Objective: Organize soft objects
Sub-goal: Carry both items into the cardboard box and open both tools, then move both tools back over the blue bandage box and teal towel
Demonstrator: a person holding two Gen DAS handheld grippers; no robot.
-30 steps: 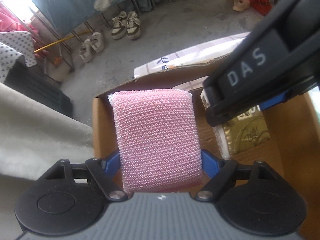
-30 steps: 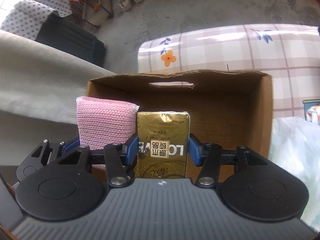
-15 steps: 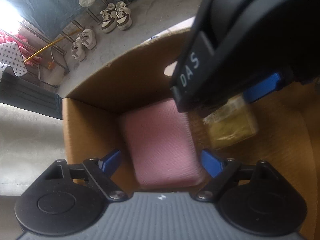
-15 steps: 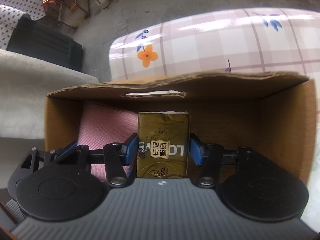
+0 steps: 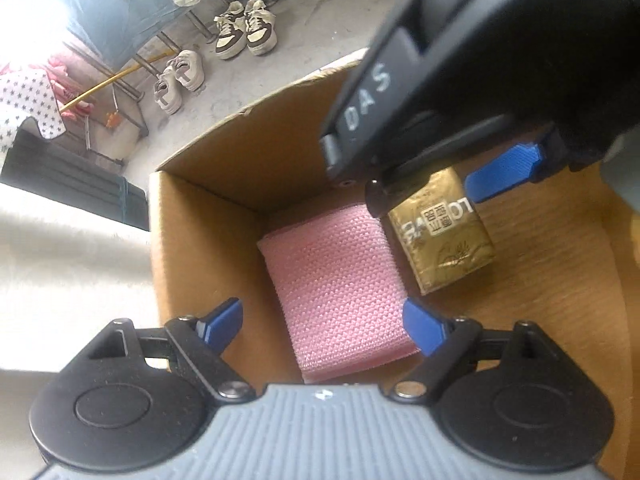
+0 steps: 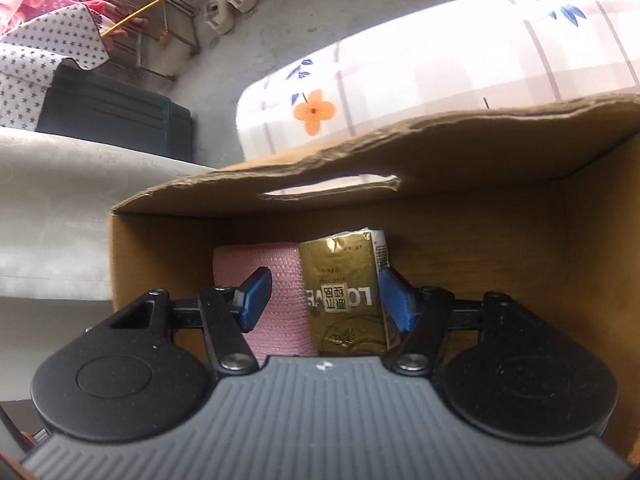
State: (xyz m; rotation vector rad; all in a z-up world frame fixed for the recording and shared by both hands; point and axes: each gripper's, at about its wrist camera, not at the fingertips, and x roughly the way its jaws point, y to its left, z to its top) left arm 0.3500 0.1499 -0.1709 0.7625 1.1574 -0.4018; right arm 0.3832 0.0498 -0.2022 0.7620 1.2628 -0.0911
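A pink knitted sponge (image 5: 336, 284) lies flat on the floor of a cardboard box (image 5: 200, 240), close to its left wall. My left gripper (image 5: 323, 326) hangs open over the sponge's near end, its left pad well clear of it. Beside the sponge lies a gold tissue pack (image 5: 444, 240). In the right wrist view the gold pack (image 6: 340, 292) sits between the fingers of my right gripper (image 6: 326, 300), whose jaws are opening. The left pad stands off the pack, over the pink sponge (image 6: 280, 280). The right gripper's black housing (image 5: 480, 60) hides the box's far right.
The box (image 6: 480, 184) has a hand slot in its far wall and bare floor to the right of the pack. Behind it is a flowered tablecloth (image 6: 440, 60), to the left a grey cushion (image 6: 48, 220) and a dark case (image 6: 112, 116). Shoes (image 5: 244, 28) stand on the concrete floor.
Both grippers sank into the box. The left jaws let go of the pink sponge, which now lies on the box floor. The right jaws widened off the gold pack.
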